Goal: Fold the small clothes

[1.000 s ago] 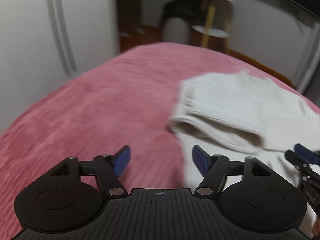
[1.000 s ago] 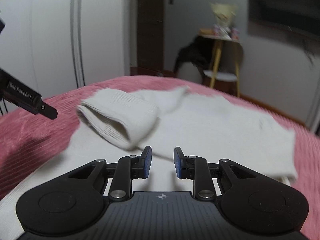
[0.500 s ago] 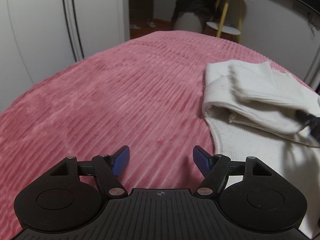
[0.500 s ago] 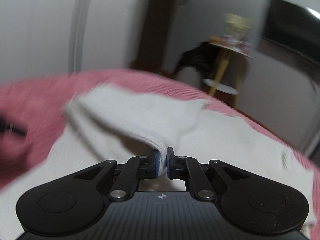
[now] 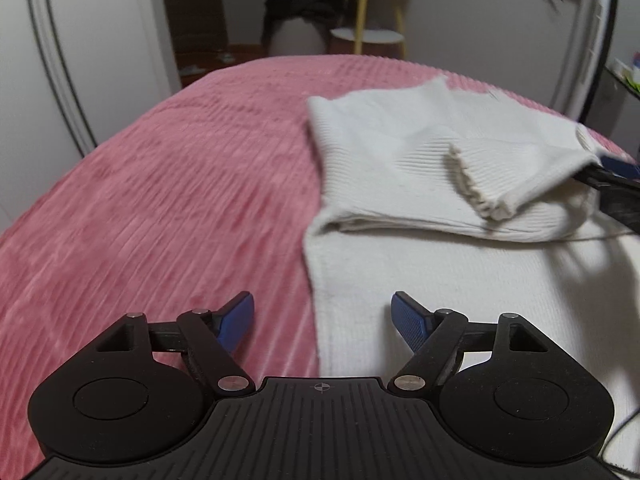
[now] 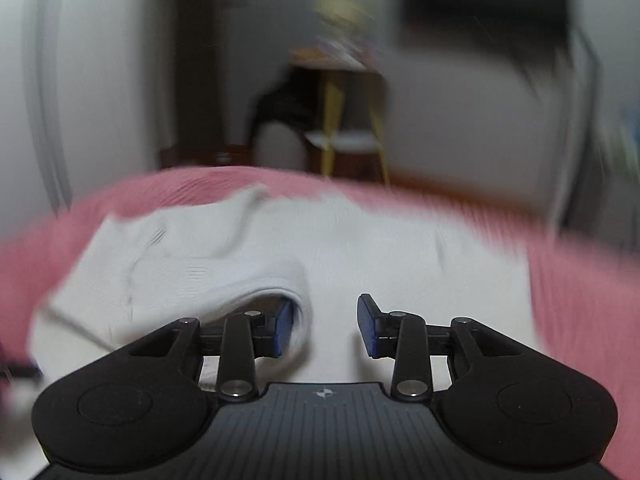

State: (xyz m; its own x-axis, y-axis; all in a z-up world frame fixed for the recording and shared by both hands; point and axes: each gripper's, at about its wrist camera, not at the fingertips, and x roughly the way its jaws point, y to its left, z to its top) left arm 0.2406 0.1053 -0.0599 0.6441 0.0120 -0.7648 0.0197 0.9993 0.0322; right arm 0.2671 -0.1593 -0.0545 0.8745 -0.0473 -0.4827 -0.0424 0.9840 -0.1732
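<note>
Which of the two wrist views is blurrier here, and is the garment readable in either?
Right wrist view: heavy motion smear over the room and pink bedspread; the white garment is soft, only the right gripper sharp. Left wrist view: mild blur; the garment's ribbing reads clearly beyond the left gripper, with fisheye bending at the edges.

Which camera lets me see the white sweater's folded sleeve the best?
The left wrist view. There the folded sleeve is sharp enough to show its ribbed knit and cuff edge, lying across the white sweater on the pink blanket. The right wrist view shows the same sleeve close up but smeared by motion blur.
</note>
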